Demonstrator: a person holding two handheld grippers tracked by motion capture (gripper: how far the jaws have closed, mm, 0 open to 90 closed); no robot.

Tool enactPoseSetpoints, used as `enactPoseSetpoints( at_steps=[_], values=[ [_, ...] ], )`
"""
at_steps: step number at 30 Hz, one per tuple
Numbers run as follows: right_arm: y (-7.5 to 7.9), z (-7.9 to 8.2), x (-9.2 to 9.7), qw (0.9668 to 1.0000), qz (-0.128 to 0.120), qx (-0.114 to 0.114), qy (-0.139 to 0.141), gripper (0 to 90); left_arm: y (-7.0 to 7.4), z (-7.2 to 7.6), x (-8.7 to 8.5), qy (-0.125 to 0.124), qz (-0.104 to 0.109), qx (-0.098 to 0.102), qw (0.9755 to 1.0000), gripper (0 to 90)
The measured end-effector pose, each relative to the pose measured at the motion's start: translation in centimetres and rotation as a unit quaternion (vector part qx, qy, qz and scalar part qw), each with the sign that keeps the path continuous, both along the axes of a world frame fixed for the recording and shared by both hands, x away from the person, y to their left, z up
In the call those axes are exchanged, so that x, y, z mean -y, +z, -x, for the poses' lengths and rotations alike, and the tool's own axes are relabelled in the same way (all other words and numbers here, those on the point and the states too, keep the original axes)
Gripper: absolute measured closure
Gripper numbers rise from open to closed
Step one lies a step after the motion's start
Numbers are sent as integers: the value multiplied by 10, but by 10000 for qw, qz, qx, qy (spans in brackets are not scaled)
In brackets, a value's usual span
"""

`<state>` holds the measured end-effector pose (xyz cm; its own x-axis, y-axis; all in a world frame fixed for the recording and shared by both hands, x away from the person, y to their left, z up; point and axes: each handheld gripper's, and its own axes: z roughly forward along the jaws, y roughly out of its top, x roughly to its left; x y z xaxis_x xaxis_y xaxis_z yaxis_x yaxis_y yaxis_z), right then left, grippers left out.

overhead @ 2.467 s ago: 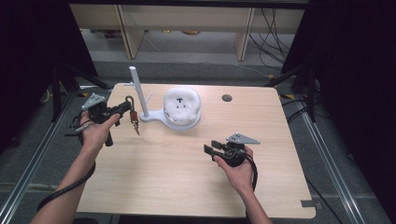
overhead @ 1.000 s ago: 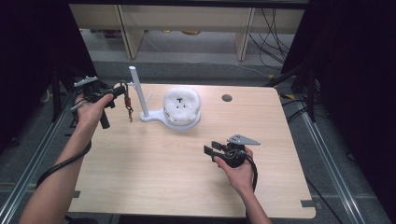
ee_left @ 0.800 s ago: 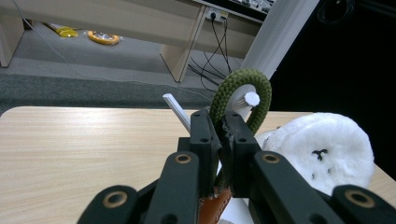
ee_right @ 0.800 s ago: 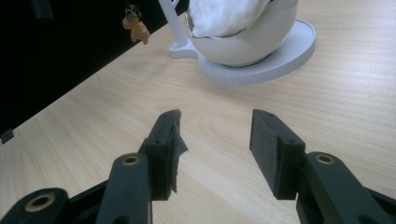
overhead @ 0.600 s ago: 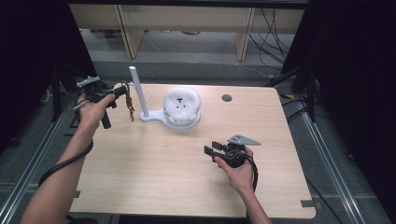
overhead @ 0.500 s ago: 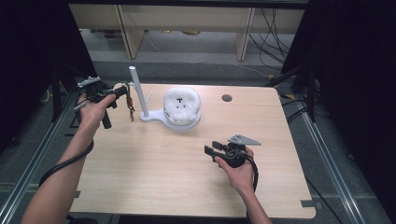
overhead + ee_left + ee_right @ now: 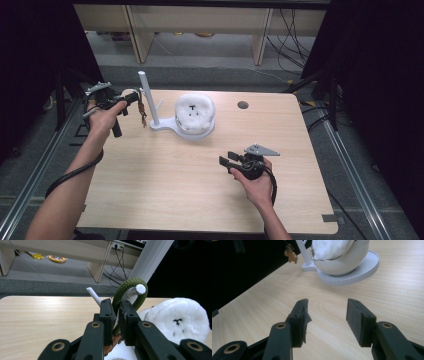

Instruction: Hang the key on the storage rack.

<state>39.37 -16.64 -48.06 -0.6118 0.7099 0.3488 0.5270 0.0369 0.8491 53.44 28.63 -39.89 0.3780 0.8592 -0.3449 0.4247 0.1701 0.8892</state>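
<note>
Left gripper [image 7: 116, 315] now at peg, green cord loop [image 7: 125, 288] between jaws.

Both hands on the grippers, arms entering from the near edge.

The left forearm reaches up and outward to the far left corner; the left hand [image 7: 102, 117] holds the left gripper [image 7: 131, 96] raised and roughly level, pointing right. Its jaws are nearly together, pinched on an olive cord loop [image 7: 127, 291], having just eased apart slightly. The right hand [image 7: 254, 181] sits low at centre-right with the right gripper [image 7: 225, 161] pointing left, its jaws standing wide apart with nothing between them.
</note>
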Motion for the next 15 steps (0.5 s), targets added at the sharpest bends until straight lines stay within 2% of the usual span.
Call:
enactPoseSetpoints(
  at_steps=[1,2,3,4,5,8,10,12,15],
  values=[
    [0,0,0,10000,16,-16,0,529,0,0,0,8,-4,-2,10000,807],
    [1,2,-1,9999,-31,-134,-38,528,-1,0,0,4,-14,1,10000,804],
    [0,0,0,10000,8,-5,2,528,-1,0,0,6,-29,0,10000,801],
    [0,0,0,10000,11,15,10,528,-2,0,0,6,-53,1,10000,798],
    [-1,-1,1,9998,120,172,17,527,-2,1,0,11,-78,-1,10000,794],
    [-1,-1,0,10000,43,73,47,526,-2,1,1,8,-124,3,9999,780],
    [-1,-1,1,9999,122,118,14,525,-2,1,1,25,-183,9,9998,765],
    [-1,0,-1,10000,25,0,44,524,-2,1,1,47,-249,24,9997,744],
    [-1,-1,0,9999,95,64,38,523,-3,3,1,88,-348,5,9994,704]
  ],
)
